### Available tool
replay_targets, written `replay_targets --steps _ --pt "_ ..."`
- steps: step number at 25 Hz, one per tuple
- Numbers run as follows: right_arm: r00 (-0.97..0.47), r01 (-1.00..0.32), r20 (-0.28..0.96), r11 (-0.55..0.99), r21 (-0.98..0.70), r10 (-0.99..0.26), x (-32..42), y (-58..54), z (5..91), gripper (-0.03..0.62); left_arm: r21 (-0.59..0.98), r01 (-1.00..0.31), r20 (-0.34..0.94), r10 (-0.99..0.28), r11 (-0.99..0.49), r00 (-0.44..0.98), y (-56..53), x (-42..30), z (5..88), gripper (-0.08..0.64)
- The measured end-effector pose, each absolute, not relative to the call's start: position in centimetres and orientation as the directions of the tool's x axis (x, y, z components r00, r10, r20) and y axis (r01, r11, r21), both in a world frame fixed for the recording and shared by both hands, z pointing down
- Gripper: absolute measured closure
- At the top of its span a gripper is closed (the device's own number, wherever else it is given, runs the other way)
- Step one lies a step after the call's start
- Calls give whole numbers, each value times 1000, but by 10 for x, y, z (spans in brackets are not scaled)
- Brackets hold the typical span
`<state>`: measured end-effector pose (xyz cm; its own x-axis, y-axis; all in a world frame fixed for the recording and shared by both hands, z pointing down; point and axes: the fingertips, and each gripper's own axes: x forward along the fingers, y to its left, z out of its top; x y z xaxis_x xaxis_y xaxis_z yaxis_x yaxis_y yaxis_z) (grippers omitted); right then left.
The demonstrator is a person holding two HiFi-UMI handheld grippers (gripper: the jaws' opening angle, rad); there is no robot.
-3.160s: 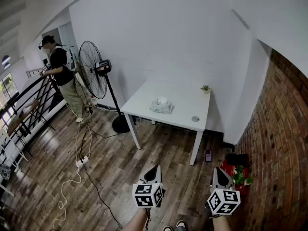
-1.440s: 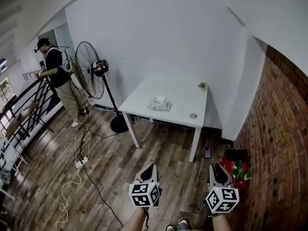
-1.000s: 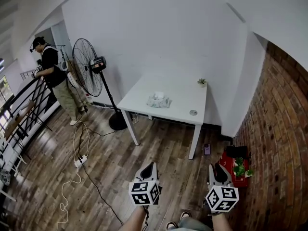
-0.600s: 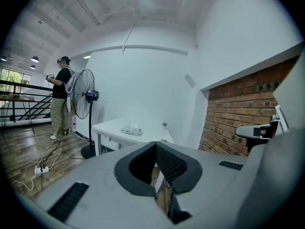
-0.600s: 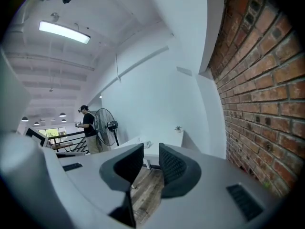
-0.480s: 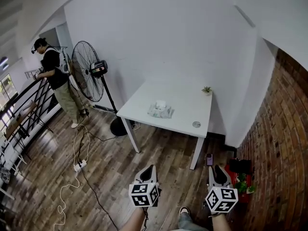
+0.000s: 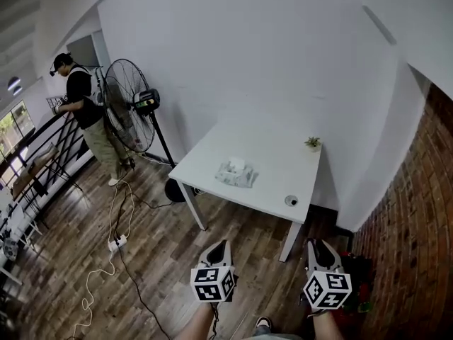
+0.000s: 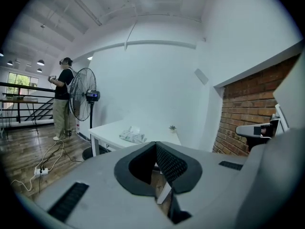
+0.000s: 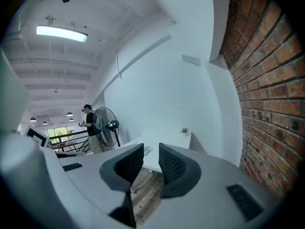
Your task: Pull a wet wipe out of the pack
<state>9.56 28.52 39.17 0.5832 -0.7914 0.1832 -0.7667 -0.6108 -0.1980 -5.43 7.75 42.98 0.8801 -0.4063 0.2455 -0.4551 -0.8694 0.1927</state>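
Head view: the crinkled wet wipe pack (image 7: 236, 175) lies mid-way on the white table (image 7: 276, 163), its print too small to read. A small plant (image 7: 312, 143) and a fan (image 7: 127, 105) stand beyond. My left gripper (image 7: 221, 247) is closed on nothing; my right gripper (image 7: 318, 246) is narrowly parted, empty.

Loft-style office, brick wall (image 7: 417, 211), white table (image 7: 272, 179), pedestal fan (image 7: 131, 112)

The wearer has walked nearer: the table (image 7: 272, 158) fills more of the head view than a few seconds ago, and the pack (image 7: 236, 174) on it shows larger. The brick wall (image 7: 417, 211) has slid toward the right edge. The red thing (image 7: 362, 307) at its foot is, as far as I can tell, nearly out of frame.
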Motion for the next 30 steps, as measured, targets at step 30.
replay_targets --steps 30 --pt "491 -807 200 -529 -264 -848 214 178 423 494 140 -553 292 -499 -822 816 -10 31 452 558"
